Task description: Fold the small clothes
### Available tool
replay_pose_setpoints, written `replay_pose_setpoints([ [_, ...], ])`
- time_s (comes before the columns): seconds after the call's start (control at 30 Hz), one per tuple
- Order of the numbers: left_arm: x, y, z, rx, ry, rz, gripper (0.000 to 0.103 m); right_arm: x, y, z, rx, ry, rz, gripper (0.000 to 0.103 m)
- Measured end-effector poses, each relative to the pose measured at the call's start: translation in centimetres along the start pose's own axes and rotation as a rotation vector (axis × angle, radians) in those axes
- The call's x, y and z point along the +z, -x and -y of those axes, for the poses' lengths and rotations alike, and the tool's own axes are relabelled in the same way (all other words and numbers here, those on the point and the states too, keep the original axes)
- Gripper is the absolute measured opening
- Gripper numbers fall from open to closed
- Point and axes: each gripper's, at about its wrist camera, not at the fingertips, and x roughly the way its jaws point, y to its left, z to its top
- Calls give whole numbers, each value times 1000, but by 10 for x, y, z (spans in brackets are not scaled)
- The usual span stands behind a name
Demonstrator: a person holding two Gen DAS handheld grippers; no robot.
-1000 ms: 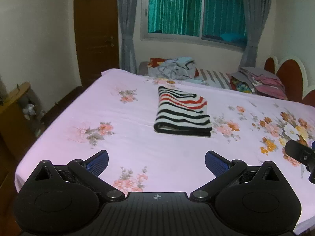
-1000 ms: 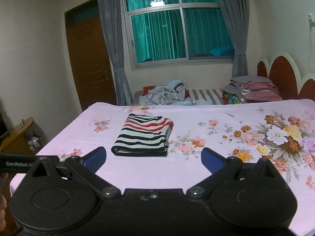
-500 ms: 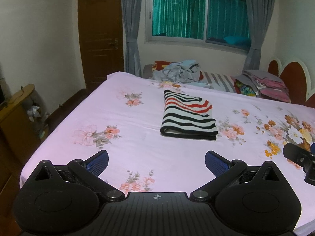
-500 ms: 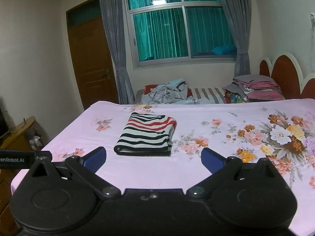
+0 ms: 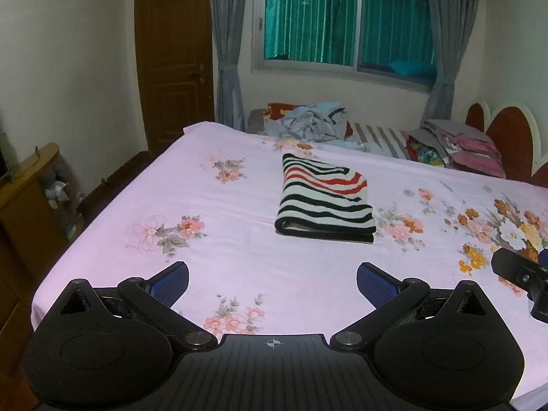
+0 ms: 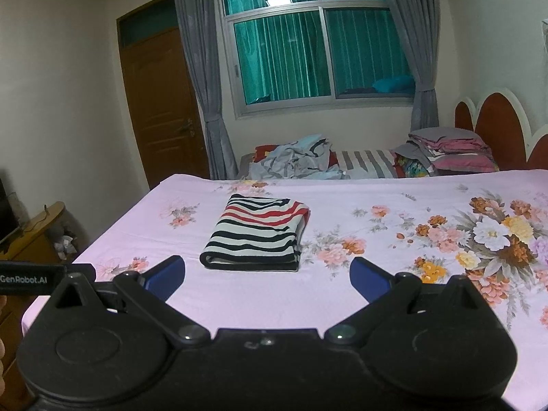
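Striped garment (image 5: 325, 198) lies folded on bedsheet (image 5: 239, 260).

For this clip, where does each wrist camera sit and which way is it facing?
Left wrist: on the left gripper, above the near edge of the bed, facing the window; own open fingers show, plus part of the right gripper at the right edge.
Right wrist: on the right gripper, same direction, slightly further right; own open fingers show, plus the left gripper's labelled side at the left edge.
Shared: the folded striped garment, the unfolded clothes pile, the door.
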Motion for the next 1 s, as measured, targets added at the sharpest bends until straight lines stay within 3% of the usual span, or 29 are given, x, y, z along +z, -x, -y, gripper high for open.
replay_pose_setpoints([
  [1.0,0,-3,10,-4,2,-10,103,-1,-4,1,9,-3,-8,103],
])
